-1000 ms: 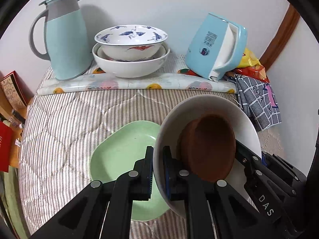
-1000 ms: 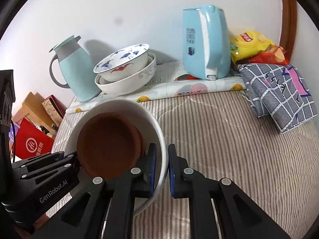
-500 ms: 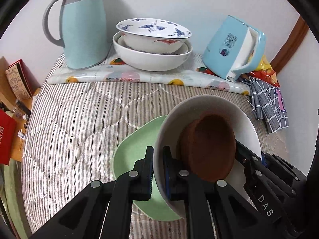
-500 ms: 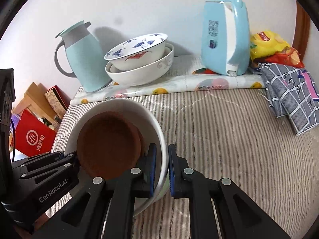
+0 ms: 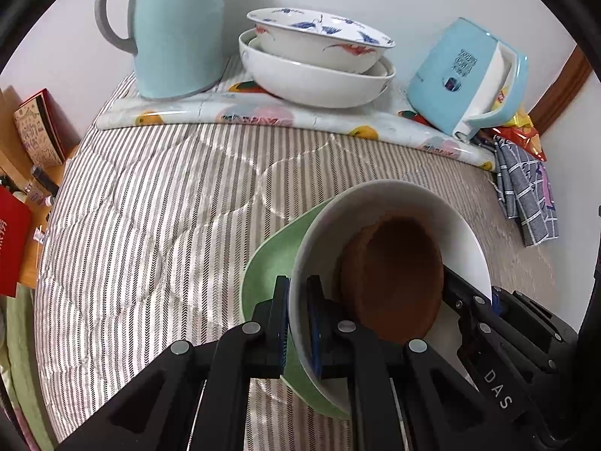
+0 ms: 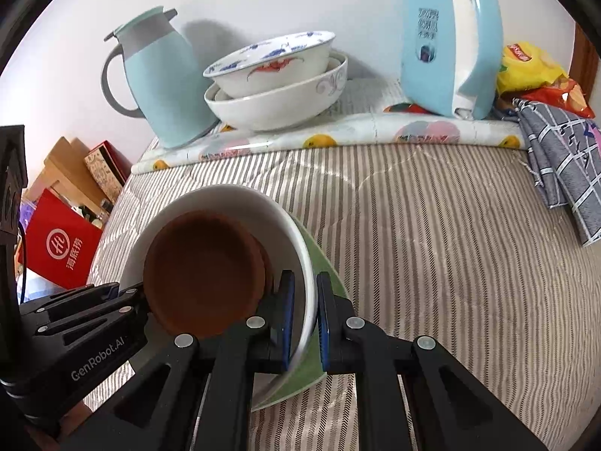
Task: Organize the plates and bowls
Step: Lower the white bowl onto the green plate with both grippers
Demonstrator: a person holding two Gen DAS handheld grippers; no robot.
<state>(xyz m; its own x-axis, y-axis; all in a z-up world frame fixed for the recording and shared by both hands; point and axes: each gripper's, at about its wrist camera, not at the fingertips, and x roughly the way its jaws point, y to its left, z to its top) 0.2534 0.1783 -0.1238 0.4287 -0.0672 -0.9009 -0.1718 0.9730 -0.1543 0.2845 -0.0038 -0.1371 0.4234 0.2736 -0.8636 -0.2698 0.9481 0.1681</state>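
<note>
I've got the white bowl (image 5: 462, 225) pinched by its rim from both sides: my left tongs (image 5: 298, 323) clamp narrow on its near-left wall, my right tongs (image 6: 302, 323) clamp narrow on the opposite wall. A brown bowl (image 5: 394, 274) sits nested inside it, tilted against the white wall. Directly beneath, the green plate (image 5: 270, 270) lies on the striped quilted cover (image 5: 150, 225) of the desk; from the left wrist view it peeks out at nine o'clock of the white bowl, from the right wrist view at three o'clock. Whether the white bowl touches the plate, I cannot tell.

Outward now. At twelve o'clock, along the wall, a fruit-print mat (image 5: 263, 116) carries a stack: a blue-patterned bowl (image 5: 319, 37) sitting in a bigger white serving bowl (image 5: 311, 79). At eleven o'clock of me stands the pale blue thermos jug (image 5: 176, 30); at one o'clock, a light blue kettle (image 5: 465, 82). Past the kettle lie snack bags (image 6: 533, 71) and a grey checked cloth (image 6: 563, 154), at about two o'clock. Off the desk's edge at nine o'clock: a red bag (image 6: 60, 248) and boxes (image 6: 101, 165). Nothing stands between the plate and the back row, only bare striped cover.
</note>
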